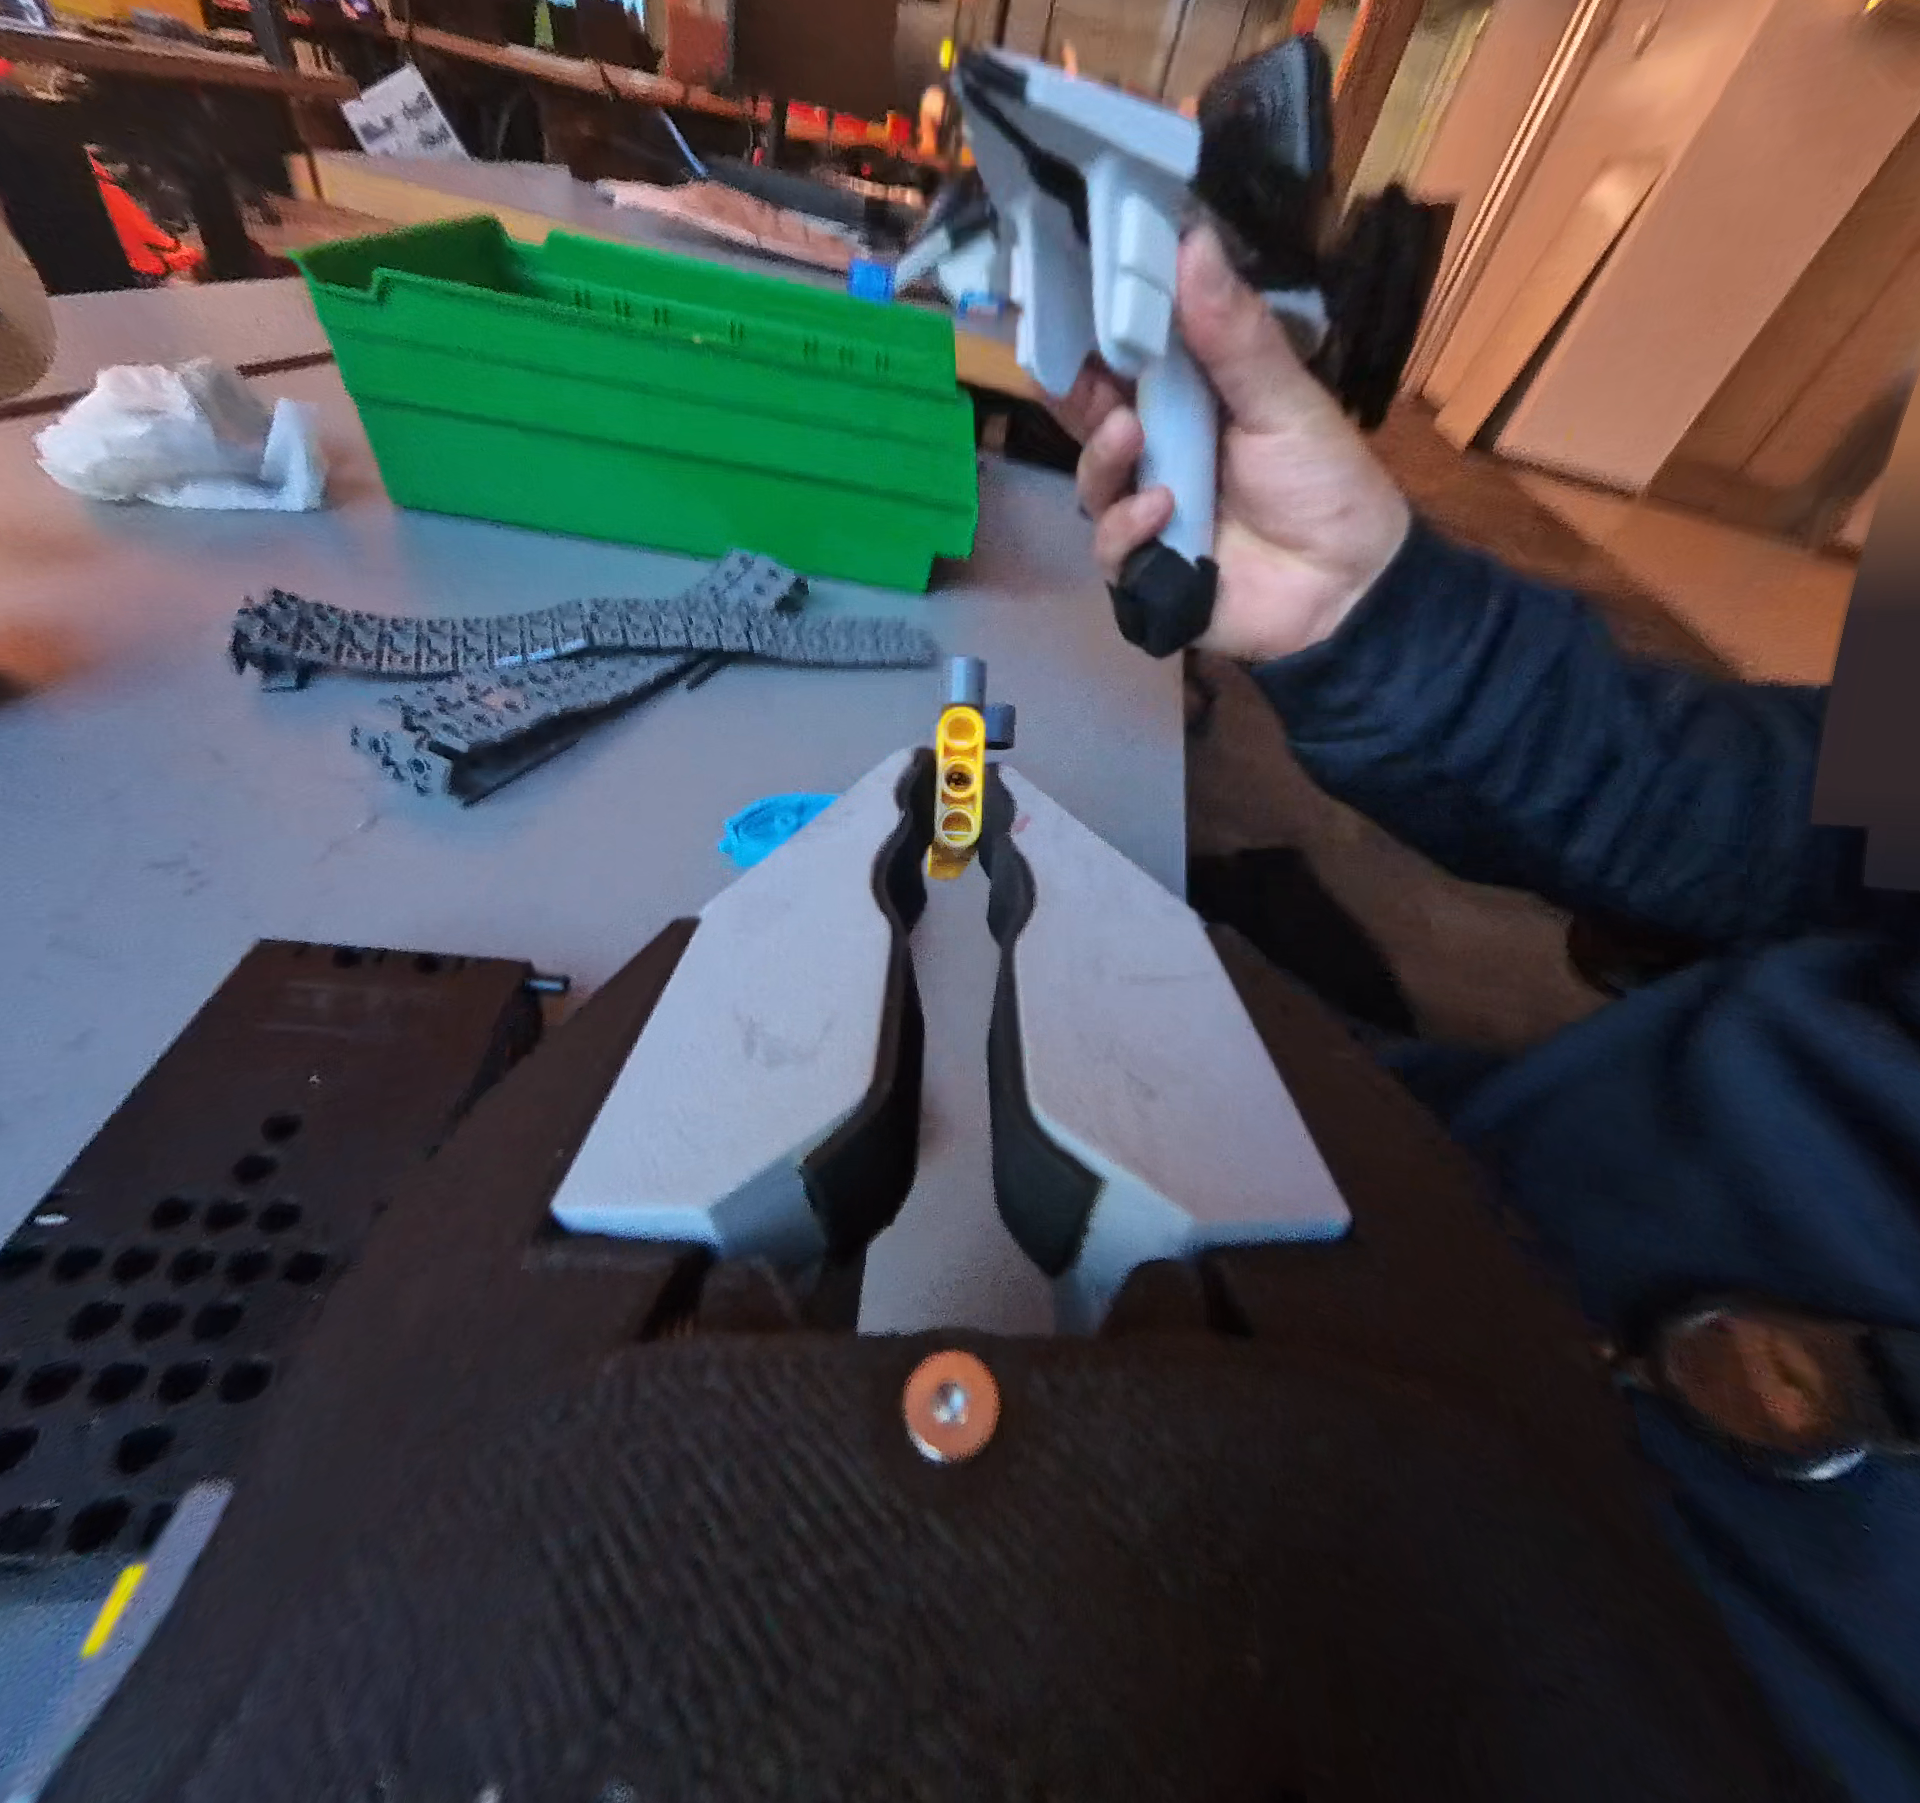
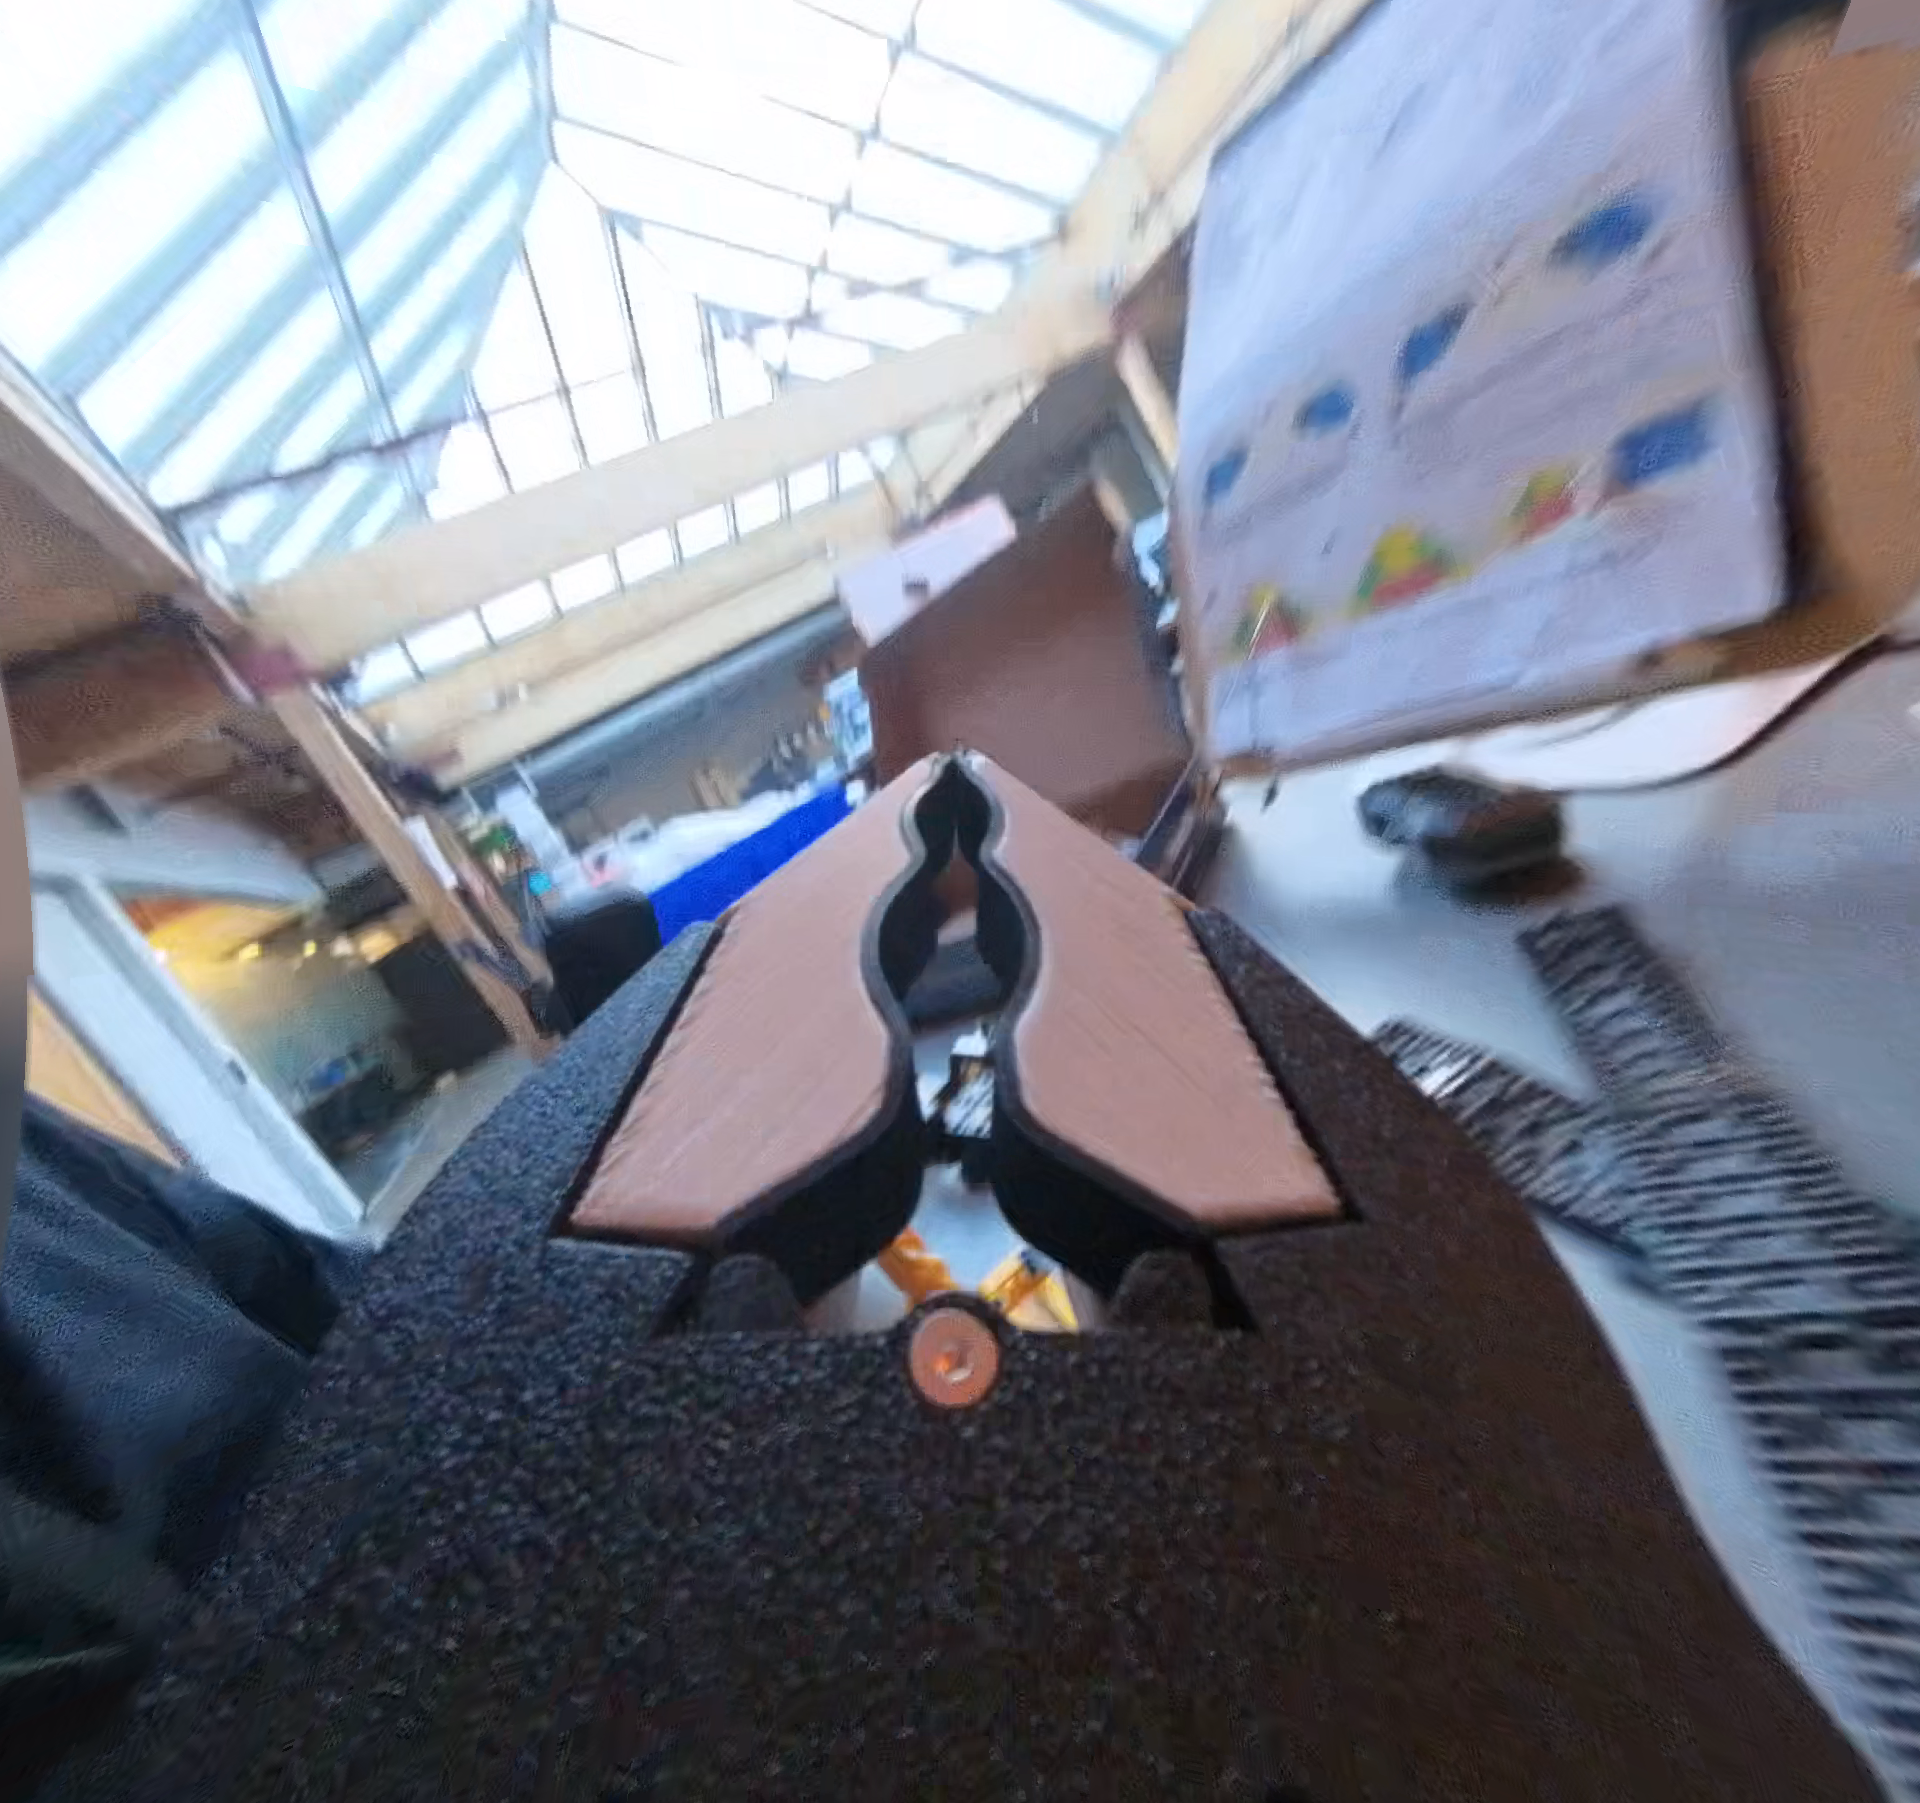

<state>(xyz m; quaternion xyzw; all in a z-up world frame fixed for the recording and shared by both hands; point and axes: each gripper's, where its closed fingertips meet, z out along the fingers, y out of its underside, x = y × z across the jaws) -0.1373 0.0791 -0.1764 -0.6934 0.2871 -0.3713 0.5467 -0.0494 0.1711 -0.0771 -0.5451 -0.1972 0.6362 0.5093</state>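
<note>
Left wrist view: low, close over grey worktop (image 1: 260, 849), facing forward along it. Right wrist view: tilted up toward skylight (image 2: 623, 195). Shared: dark track strips (image 1: 540, 652) (image 2: 1662, 1130).

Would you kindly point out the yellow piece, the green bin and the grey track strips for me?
yellow piece (image 1: 957, 797), left wrist view, on its holed face between the gripper fingertips.
green bin (image 1: 665, 434), left wrist view, on its long near side wall.
grey track strips (image 1: 540, 636), left wrist view, on the upper strip's studded surface.
</note>
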